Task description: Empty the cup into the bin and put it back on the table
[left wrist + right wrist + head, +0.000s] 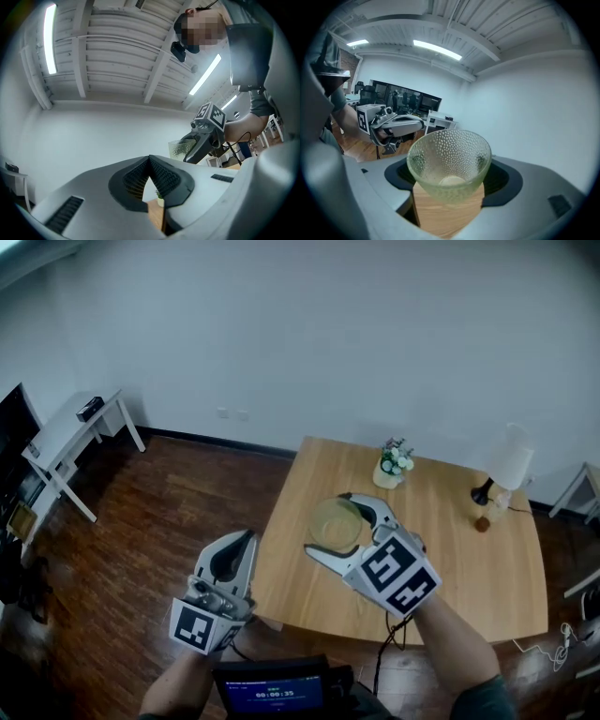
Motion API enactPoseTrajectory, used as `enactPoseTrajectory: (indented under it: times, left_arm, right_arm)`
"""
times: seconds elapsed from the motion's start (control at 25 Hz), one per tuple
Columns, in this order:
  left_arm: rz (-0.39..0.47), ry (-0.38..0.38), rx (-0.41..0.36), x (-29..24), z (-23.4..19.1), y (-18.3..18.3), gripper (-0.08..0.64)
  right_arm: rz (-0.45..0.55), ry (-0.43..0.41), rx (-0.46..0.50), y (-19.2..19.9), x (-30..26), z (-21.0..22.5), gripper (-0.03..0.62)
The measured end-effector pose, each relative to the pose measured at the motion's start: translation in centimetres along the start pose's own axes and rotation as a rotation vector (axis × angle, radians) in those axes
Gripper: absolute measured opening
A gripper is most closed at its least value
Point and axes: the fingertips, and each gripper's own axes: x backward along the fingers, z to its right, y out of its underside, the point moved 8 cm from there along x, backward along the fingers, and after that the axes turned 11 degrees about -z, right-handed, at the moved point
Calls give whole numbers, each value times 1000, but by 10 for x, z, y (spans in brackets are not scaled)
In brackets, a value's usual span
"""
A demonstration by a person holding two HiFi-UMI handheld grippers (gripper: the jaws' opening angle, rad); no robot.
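Holding a dimpled, bowl-shaped glass cup [449, 164] is the right gripper [328, 523].

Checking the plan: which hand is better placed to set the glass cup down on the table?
Right. The right claw grips the glass cup above the wooden table; the left claw is shut, empty, and off the table's edge.
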Motion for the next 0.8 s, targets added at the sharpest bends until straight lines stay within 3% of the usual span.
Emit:
enactPoseTrajectory:
  times: [0.24,0.48,0.8]
  left_arm:
    - [-30,92,49,-34,58,11,-2]
    - [-8,138,84,-61,101,10,-2]
    - [-21,208,77,-83,139,8,-2]
  right_arm:
    - [-19,53,-54,48,45,20,397]
    - [-35,94,-98,88,81,36,397]
    - [-22,143,-152,119,118,50,397]
